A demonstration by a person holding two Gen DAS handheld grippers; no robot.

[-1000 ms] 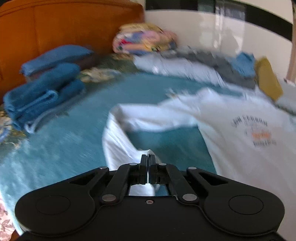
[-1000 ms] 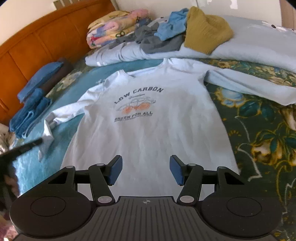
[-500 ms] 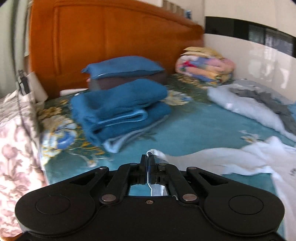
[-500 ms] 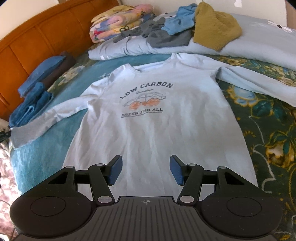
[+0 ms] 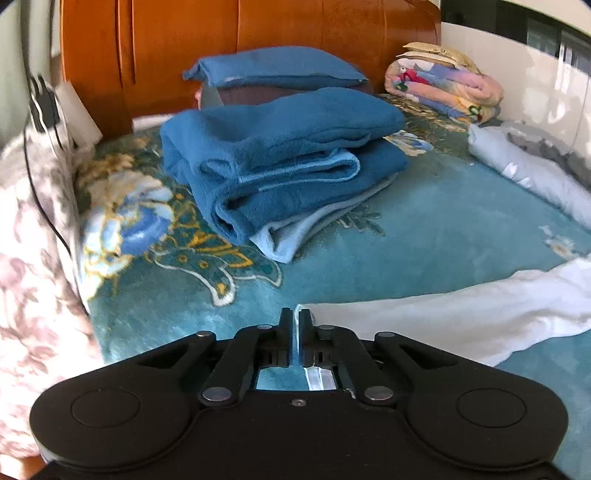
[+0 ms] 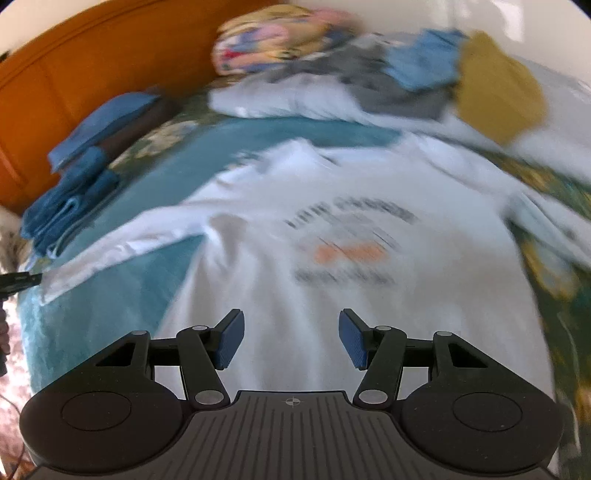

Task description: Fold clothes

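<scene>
A pale blue sweatshirt (image 6: 332,295) with a printed chest lies face up on the teal bedspread (image 5: 443,221). Its left sleeve (image 5: 443,317) is stretched out flat toward the bed's edge. My left gripper (image 5: 294,317) sits at the cuff, low over the bed. Its jaws are opening: a slim gap shows teal between them, with the cuff's edge against the right finger. In the right wrist view the left gripper (image 6: 22,281) is at the far left, at the sleeve (image 6: 122,251) end. My right gripper (image 6: 291,338) hovers open over the shirt's lower body, nothing between its pads.
Folded blue blankets (image 5: 280,155) and a blue pillow (image 5: 273,68) lie by the wooden headboard (image 5: 258,26). A rolled floral quilt (image 5: 443,88) and a pile of clothes (image 6: 406,81) with a mustard garment (image 6: 498,88) line the far side. A flowered sheet (image 5: 29,258) hangs at the bed's left edge.
The left gripper carried the sleeve cuff outward to the left until the sleeve lay straight, and a slim gap has appeared between its jaws. The right gripper moved forward over the shirt, still open.
</scene>
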